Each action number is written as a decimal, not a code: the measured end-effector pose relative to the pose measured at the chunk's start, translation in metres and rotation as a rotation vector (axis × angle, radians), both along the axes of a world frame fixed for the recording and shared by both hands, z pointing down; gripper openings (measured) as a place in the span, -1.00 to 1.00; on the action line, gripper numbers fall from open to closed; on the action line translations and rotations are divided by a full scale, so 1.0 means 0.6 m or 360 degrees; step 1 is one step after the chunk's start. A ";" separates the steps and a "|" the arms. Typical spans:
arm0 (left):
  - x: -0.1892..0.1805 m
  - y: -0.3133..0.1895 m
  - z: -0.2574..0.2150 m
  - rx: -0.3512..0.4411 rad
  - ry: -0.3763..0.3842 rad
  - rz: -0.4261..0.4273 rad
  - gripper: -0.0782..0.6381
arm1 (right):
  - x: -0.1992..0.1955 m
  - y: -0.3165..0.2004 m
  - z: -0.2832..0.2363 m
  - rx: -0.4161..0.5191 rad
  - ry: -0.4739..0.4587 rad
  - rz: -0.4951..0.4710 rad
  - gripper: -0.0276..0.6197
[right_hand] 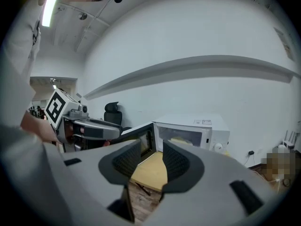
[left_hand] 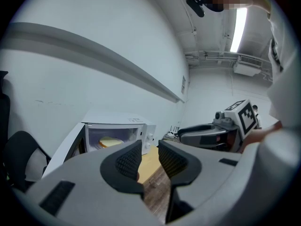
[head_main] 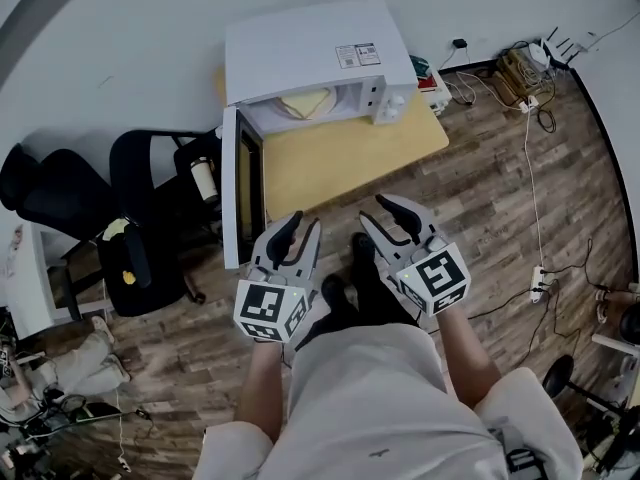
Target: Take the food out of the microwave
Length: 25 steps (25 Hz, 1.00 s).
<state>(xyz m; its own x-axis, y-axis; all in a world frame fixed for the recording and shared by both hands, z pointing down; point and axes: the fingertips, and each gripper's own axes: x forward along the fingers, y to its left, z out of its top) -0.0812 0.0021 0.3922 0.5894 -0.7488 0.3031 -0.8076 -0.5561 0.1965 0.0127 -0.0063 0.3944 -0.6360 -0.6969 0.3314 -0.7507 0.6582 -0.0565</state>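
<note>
A white microwave (head_main: 320, 58) stands on a low wooden table (head_main: 350, 153) against the wall, its door (head_main: 243, 183) swung wide open to the left. Inside lies pale yellow food (head_main: 304, 103) on a plate; it also shows as food (left_hand: 110, 141) in the left gripper view and food (right_hand: 181, 140) in the right gripper view. My left gripper (head_main: 300, 226) and right gripper (head_main: 377, 211) hover side by side in front of the table, well short of the microwave. Both point towards it. Left gripper (left_hand: 150, 158) and right gripper (right_hand: 151, 161) are open with nothing between the jaws.
Two black office chairs (head_main: 150, 218) stand left of the open door, with a pale bottle (head_main: 203, 178) beside one. Cables and a power strip (head_main: 540, 283) lie on the wood floor at the right. The person's shoes (head_main: 345, 293) are just below the grippers.
</note>
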 end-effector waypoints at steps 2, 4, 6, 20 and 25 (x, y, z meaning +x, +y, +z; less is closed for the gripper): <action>-0.001 -0.018 0.002 -0.0006 0.0003 -0.0026 -0.48 | -0.002 -0.022 0.002 0.0004 0.0008 -0.0027 -0.47; 0.000 -0.036 0.004 -0.0011 0.0003 -0.0050 -0.48 | -0.004 -0.043 0.002 0.0009 0.0017 -0.0056 -0.47; 0.002 -0.052 0.005 -0.0014 -0.0001 -0.0070 -0.48 | -0.005 -0.063 0.003 0.0018 0.0031 -0.0086 -0.46; 0.019 -0.161 0.007 -0.0016 -0.0054 -0.0262 -0.48 | 0.000 -0.191 0.035 0.0030 0.0116 -0.0328 -0.43; 0.024 -0.186 0.014 -0.0029 -0.0063 -0.0362 -0.48 | 0.010 -0.223 0.052 0.0017 0.0103 -0.0411 -0.43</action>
